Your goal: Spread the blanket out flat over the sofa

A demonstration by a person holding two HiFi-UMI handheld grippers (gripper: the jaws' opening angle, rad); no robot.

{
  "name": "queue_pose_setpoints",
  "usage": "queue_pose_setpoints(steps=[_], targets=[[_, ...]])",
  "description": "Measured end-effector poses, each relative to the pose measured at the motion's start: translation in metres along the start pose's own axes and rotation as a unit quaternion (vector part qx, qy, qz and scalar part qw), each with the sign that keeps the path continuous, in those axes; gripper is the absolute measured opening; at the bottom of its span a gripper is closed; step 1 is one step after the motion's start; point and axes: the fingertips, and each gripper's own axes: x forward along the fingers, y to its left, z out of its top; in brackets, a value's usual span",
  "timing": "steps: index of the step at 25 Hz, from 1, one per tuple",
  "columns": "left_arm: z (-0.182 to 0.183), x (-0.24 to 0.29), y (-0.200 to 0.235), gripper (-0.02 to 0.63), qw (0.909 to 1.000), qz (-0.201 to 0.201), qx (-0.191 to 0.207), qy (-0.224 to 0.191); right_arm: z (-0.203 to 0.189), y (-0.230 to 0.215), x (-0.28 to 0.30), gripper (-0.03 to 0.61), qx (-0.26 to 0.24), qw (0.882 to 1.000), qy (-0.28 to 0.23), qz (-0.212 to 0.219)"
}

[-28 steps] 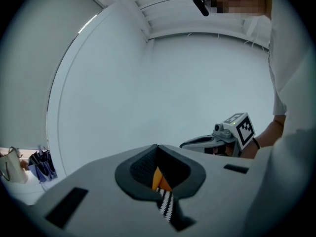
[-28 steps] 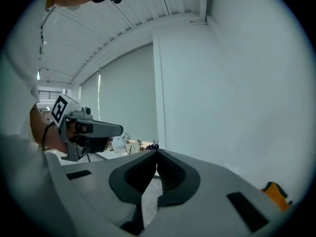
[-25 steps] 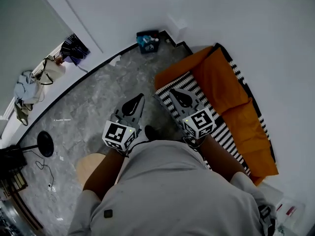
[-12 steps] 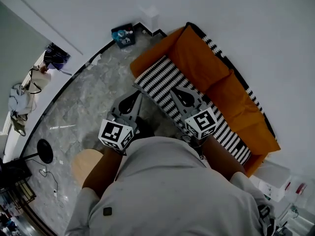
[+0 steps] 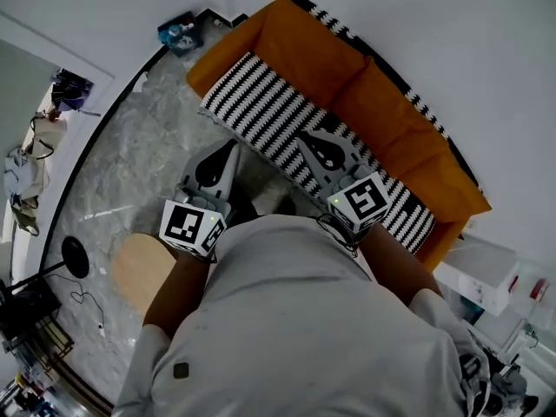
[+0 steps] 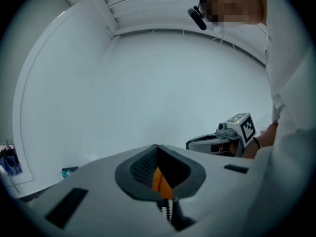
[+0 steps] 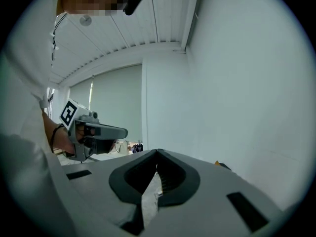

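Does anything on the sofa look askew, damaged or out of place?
Nothing stands out. The striped blanket lies fairly flat along the seat of the orange sofa, with no bunching where it shows.

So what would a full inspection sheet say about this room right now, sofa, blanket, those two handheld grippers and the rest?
Surface: orange sofa against a white wall; grey stone floor.
Job's things: striped blanket lies along the seat; back cushions uncovered.
Clutter: round wooden stool, blue box, white box, clothes.
Grippers: left gripper and right gripper have their tips together; whether cloth is pinched cannot be told.
Cables: thin black cable on the floor beside a black stand base.
Surroundings: white walls; nothing else seen.
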Motion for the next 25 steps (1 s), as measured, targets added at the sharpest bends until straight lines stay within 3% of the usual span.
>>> queue_pose_setpoints(steps=[8,25], targets=[[0.003,-0.003,-0.06,0.009,0.9997,-0.017,0.019,-0.006,-0.007,0.002,-0.075,0.026,0.002,1.0,-0.005,-0.02],[0.007,-0.037,-0.068,0.009,0.9994,-0.001,0.033,-0.007,-0.001,0.035,-0.094,0.026,0.003,1.0,-0.016,-0.006]])
